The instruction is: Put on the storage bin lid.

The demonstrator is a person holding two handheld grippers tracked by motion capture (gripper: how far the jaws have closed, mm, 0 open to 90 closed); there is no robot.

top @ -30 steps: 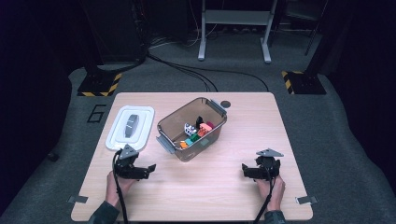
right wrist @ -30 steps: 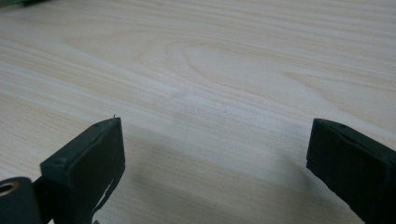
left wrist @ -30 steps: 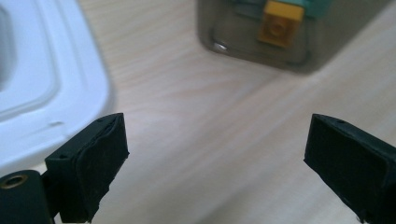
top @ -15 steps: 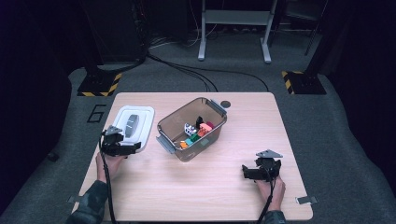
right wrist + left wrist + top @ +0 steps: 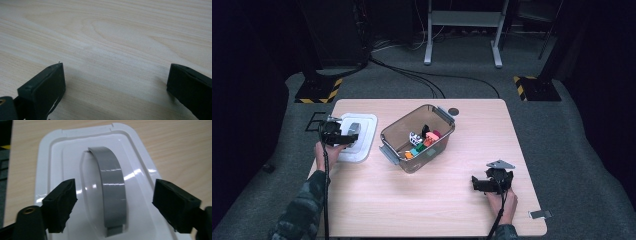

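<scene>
— Where's the white lid [image 5: 62, 162]?
— Flat by the table's [image 5: 422, 210] left edge. The left gripper [image 5: 113, 202] straddles its grey handle [image 5: 112, 187], jaws just closing, pads not touching it.
— And the right gripper [image 5: 113, 85]?
— Jaws wide over bare wood near the right front corner

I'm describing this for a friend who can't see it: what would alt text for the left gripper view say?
Two black jaws of the left gripper stand apart on either side of the grey arched handle of a white lid, not touching it; they have just been closing. The glossy lid lies flat on a light wooden table.
</scene>
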